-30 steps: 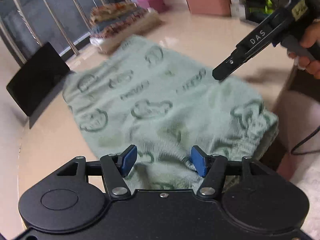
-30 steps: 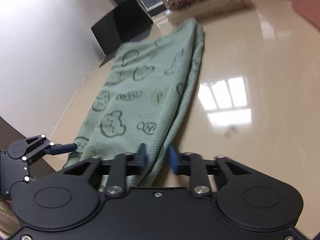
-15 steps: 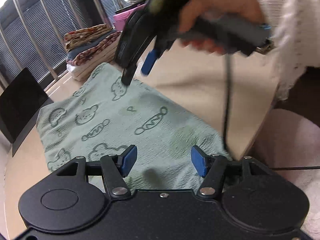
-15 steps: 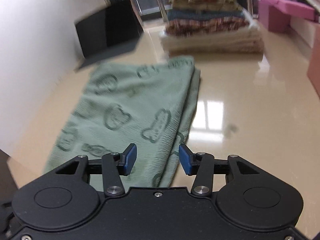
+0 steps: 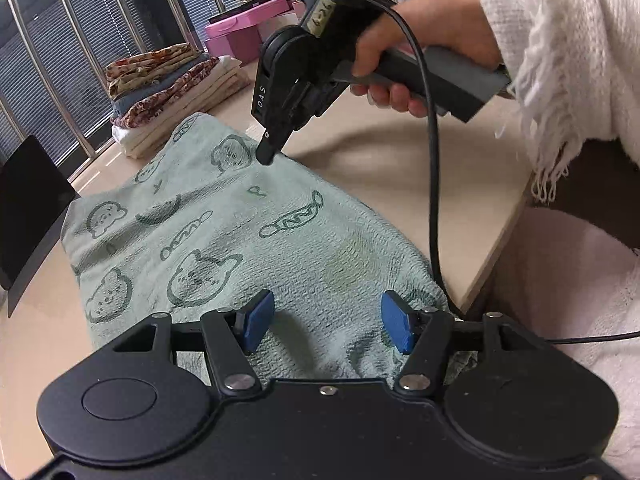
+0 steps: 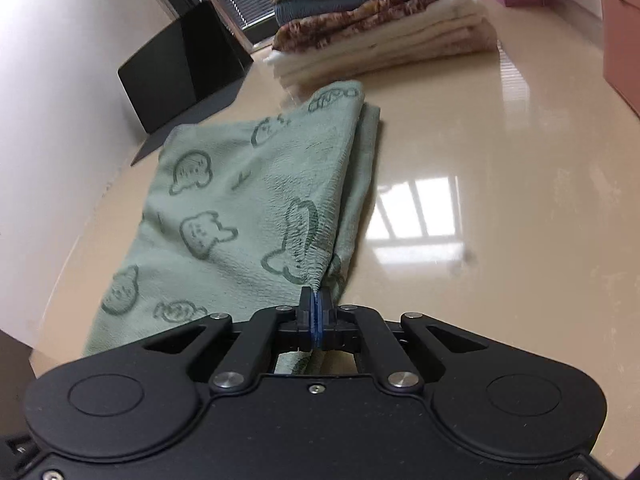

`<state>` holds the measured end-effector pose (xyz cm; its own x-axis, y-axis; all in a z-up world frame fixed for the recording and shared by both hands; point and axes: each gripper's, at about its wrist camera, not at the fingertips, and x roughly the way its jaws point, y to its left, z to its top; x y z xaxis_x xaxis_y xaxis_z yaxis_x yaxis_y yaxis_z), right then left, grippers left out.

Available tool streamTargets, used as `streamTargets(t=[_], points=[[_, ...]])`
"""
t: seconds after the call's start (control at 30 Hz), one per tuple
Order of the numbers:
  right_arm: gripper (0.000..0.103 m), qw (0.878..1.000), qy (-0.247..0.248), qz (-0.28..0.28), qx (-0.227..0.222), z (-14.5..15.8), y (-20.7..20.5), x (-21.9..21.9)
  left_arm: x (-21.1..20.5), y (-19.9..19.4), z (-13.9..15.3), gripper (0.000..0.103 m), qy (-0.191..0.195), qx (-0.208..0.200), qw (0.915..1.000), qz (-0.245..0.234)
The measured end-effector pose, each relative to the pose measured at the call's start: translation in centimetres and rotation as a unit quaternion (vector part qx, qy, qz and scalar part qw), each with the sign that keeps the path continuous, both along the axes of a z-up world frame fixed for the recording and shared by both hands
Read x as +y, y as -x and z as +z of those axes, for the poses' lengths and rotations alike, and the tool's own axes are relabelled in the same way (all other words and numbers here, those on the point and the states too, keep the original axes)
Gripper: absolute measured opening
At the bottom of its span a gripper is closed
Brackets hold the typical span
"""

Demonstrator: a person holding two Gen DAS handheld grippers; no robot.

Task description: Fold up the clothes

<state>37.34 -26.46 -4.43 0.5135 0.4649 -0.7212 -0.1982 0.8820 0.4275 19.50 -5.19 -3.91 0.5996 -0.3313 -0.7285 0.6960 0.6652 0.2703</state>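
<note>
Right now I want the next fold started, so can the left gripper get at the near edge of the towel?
Probably yes: the left gripper is open right over the towel, with nothing between; the right gripper pinches its other edge.

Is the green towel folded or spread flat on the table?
Folded: the green towel lies doubled, with stacked layers showing along its right edge, where the right gripper pinches it.

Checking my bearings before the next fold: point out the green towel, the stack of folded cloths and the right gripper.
green towel (image 6: 240, 216): right wrist view, printed top layer.
stack of folded cloths (image 6: 380, 28): right wrist view, its side.
right gripper (image 5: 267, 152): left wrist view, its tip.
</note>
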Motion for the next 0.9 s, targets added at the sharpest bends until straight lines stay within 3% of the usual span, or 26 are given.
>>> streamTargets(t=[0.07,0.13,0.17,0.27,0.37,0.43,0.53,0.67,0.77,0.9], points=[[0.011,1.0,0.001,-0.004,-0.006,0.2,0.2,-0.1,0.4,0.1,0.6,0.059,0.007,-0.005,1.0,0.004],[0.038,1.0,0.004,-0.01,-0.022,1.0,0.6,-0.2,0.9,0.2,1.4,0.06,0.018,-0.012,0.9997,0.01],[0.041,0.999,0.009,-0.014,-0.035,1.5,0.9,-0.2,1.4,0.1,2.0,0.06,0.027,-0.016,0.9993,0.017],[0.042,0.997,0.02,-0.01,-0.078,3.2,1.1,0.0,2.9,-0.6,3.2,0.06,0.053,-0.024,0.9969,0.054],[0.04,0.994,0.021,0.009,-0.107,4.2,1.0,1.0,3.8,-2.1,2.7,0.06,0.056,-0.007,0.9948,0.085],[0.031,0.992,0.019,0.025,-0.121,4.6,0.8,1.9,3.8,-2.4,1.8,0.06,0.049,0.008,0.9942,0.095],[0.028,0.991,0.042,0.054,-0.113,3.8,-0.1,3.7,3.6,-2.5,0.5,0.06,0.037,0.019,0.9944,0.097],[0.027,0.989,0.1,0.052,-0.101,1.9,-1.5,4.8,4.0,-1.8,0.3,0.06,0.045,0.024,0.9935,0.102],[0.027,0.989,0.112,0.035,-0.09,0.9,-2.0,3.9,4.6,-1.7,0.3,0.06,0.06,0.034,0.9917,0.108],[0.02,0.988,0.114,0.03,-0.098,0.4,-1.9,2.9,5.0,-1.9,0.2,0.061,0.071,0.039,0.9905,0.11]])
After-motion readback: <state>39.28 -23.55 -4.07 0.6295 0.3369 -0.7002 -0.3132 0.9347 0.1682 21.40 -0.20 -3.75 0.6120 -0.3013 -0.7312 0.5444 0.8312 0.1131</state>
